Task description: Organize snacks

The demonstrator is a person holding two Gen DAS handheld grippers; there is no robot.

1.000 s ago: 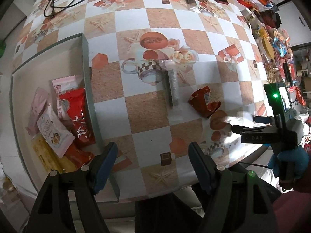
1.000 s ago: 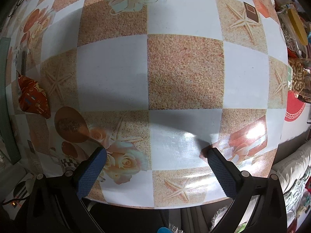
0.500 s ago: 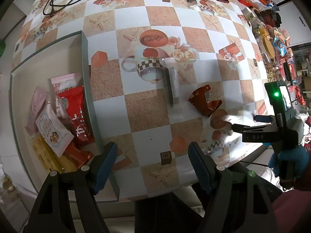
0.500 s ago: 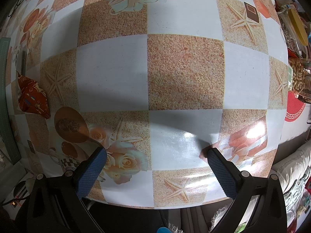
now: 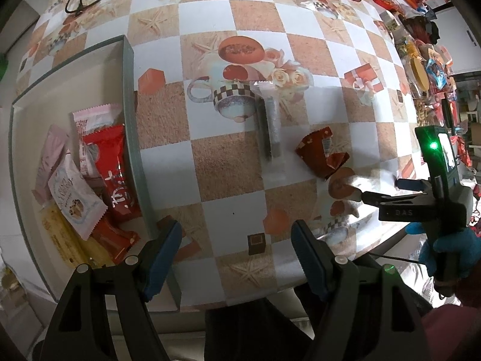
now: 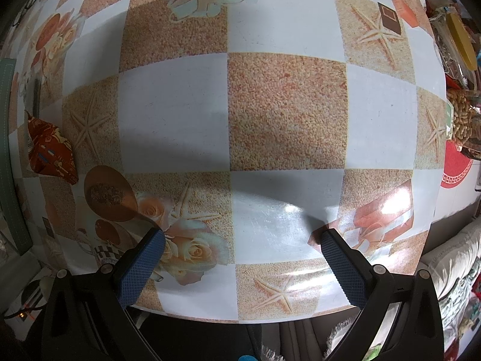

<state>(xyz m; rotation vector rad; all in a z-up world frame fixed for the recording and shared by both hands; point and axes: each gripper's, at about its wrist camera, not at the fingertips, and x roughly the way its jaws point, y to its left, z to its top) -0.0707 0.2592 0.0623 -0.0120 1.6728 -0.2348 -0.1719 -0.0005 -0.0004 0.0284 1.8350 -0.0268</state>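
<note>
Left gripper (image 5: 236,234) drifted slightly; red snack (image 5: 320,156) prob. unmoved.

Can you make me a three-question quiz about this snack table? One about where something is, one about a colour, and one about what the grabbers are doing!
1. Where is the clear-wrapped snack stick?
A. in the tray
B. on the tablecloth, left of the red crumpled packet
C. in a gripper

2. What colour are the pads of the right gripper?
A. blue
B. yellow
C. white

3. What is the left gripper doing?
A. squeezing a packet
B. shut and empty
C. open and empty

Answers: 1 B, it lies on the cloth outside the green tray; 2 A, both pads show blue; 3 C, only tablecloth shows between its jaws.
</note>
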